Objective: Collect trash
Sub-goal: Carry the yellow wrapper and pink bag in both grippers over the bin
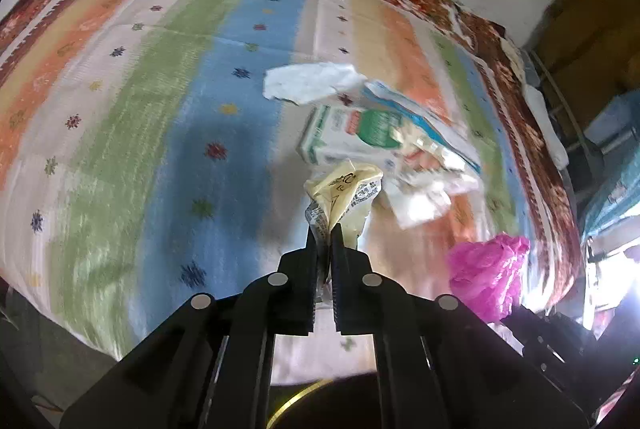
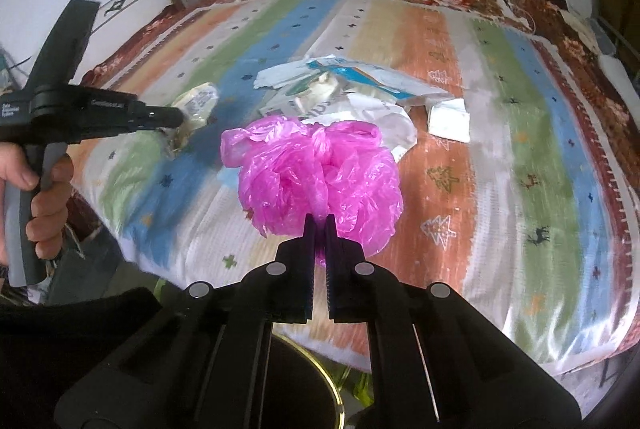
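The left gripper (image 1: 325,229) has its jaws clamped on a crumpled yellow wrapper (image 1: 344,189), lifted just above the striped blanket (image 1: 160,77) on the bed; a barcode and small print show on it, too blurred to read. The right gripper (image 2: 319,221) pinches a bunched pink plastic bag (image 2: 316,169) over the blanket's near edge. Beyond both lies a heap of torn paper packaging (image 2: 344,85), including a green-and-white carton (image 1: 352,133) whose lettering is illegible.
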A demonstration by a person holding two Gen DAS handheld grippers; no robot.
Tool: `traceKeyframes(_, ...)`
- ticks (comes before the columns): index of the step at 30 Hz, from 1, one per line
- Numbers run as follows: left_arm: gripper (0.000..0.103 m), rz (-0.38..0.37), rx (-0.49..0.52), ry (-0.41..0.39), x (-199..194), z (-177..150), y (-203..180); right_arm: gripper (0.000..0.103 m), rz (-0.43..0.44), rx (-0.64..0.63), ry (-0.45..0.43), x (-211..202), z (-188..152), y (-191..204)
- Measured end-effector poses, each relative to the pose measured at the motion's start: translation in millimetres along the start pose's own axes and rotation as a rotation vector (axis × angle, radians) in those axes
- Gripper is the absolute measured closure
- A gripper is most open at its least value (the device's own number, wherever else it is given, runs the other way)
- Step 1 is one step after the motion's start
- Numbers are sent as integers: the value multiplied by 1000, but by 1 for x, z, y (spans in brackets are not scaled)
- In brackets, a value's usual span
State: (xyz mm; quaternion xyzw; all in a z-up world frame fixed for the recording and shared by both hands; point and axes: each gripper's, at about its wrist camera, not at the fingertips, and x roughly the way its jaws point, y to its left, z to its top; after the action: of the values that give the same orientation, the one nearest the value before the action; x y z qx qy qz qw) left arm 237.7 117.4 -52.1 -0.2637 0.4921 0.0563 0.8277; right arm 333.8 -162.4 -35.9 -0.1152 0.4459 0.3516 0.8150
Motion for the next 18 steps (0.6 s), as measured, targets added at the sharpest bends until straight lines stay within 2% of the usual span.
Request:
traceKeyframes(2, 99, 10, 4, 5, -6, -7, -7, 99, 2, 3, 1, -12, -2, 3)
traceKeyframes(4, 99, -13, 15, 5, -14, -14, -14, 99, 5, 14, -4, -23, -5, 5)
traceKeyframes(12, 99, -27, 110, -19, -46, -45, -37, 99, 16, 35, -14, -54, -22, 13)
traceKeyframes(18, 99, -77, 140, -39, -69, -67, -49, 99, 7, 64, 2, -66, -40, 20)
